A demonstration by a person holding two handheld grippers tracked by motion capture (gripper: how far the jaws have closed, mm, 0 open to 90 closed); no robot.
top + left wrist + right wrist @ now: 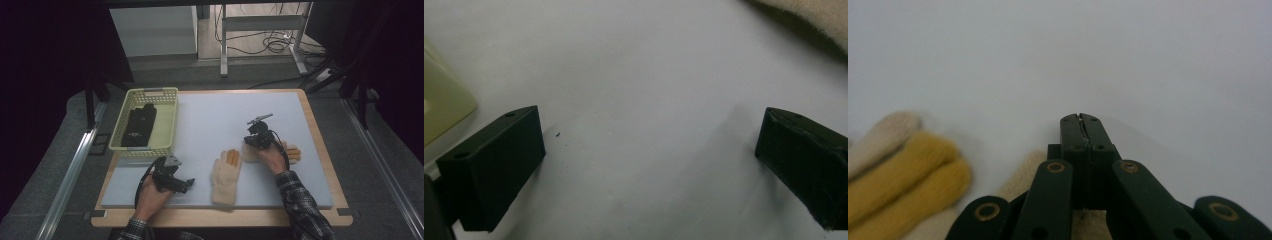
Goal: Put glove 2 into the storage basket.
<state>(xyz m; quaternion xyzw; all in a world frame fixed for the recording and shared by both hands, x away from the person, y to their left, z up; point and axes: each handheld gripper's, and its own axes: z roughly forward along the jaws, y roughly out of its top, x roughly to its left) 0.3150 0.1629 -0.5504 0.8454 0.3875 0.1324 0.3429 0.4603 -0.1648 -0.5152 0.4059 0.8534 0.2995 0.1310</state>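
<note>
A cream glove with orange fingers (226, 175) lies flat on the pale mat (210, 120), near its front. A second glove (294, 153) lies to its right, partly under the person's right hand. My right gripper (251, 139) rests low over that glove's cream end, its jaws pressed together (1081, 121) with nothing seen between the tips. Cream fabric (1020, 177) shows under the jaws, and the yellow-orange glove fingers (908, 175) lie off to the left. My left gripper (182, 184) sits on the mat left of the first glove, jaws wide open (649, 150) over bare mat.
A pale yellow basket (150, 92) stands at the mat's back left with a black folded item (139, 125) inside; its corner (444, 100) shows beside the left jaw. The mat lies on a wooden board (320, 150). A glove edge (814, 20) is at the upper right.
</note>
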